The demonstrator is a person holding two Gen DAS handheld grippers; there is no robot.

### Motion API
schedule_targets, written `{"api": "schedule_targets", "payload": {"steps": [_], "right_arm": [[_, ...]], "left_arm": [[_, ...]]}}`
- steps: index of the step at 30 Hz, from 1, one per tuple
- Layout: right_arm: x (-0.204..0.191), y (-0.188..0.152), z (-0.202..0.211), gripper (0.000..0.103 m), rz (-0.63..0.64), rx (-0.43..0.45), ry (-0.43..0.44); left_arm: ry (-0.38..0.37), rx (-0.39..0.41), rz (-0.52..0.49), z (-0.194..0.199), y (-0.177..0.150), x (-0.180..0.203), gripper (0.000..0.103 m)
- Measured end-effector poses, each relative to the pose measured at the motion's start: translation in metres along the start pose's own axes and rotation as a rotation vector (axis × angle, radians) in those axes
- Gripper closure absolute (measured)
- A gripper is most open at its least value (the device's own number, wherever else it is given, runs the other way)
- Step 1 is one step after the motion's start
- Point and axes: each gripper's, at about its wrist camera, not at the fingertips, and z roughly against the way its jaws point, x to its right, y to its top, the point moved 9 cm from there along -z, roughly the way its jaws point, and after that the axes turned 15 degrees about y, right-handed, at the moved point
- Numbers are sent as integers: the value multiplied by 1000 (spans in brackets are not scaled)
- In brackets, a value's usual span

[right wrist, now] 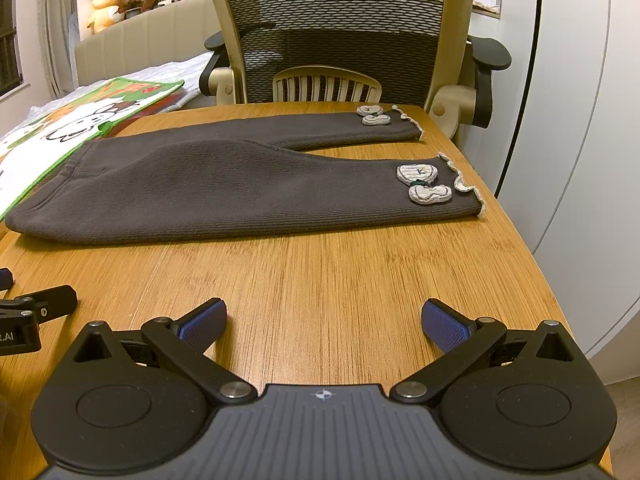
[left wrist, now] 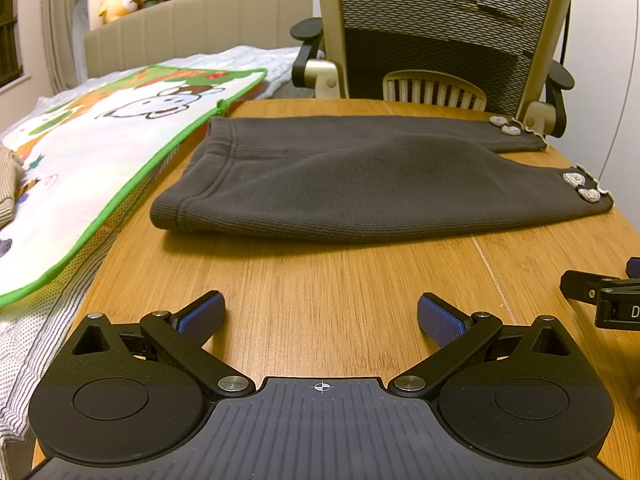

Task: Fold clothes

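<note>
we hold the left claw (left wrist: 321, 316) and right claw (right wrist: 324, 320) spread wide, gripping nothing, near the dark pants (left wrist: 360, 176) on the bench (left wrist: 320, 272).

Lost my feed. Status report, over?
Left hand-held gripper open, right hand-held gripper open, both empty. Grey pants flat on table, unfolded. Path clear.

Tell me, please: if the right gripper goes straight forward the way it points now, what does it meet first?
Probably the dark trousers. The right gripper hangs open over bare table, and the trousers' near edge lies straight ahead.
</note>
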Motion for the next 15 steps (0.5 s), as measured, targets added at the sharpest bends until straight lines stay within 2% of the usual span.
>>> {"api": "schedule_targets", "payload": {"steps": [6,15], "right_arm": [[-13,-1,-2,0,63,-17,73],[-15,-1,-2,0,63,-15,73]], "left_arm": [[-1,0,0,0,0,0,0],[-1,0,0,0,0,0,0]]}}
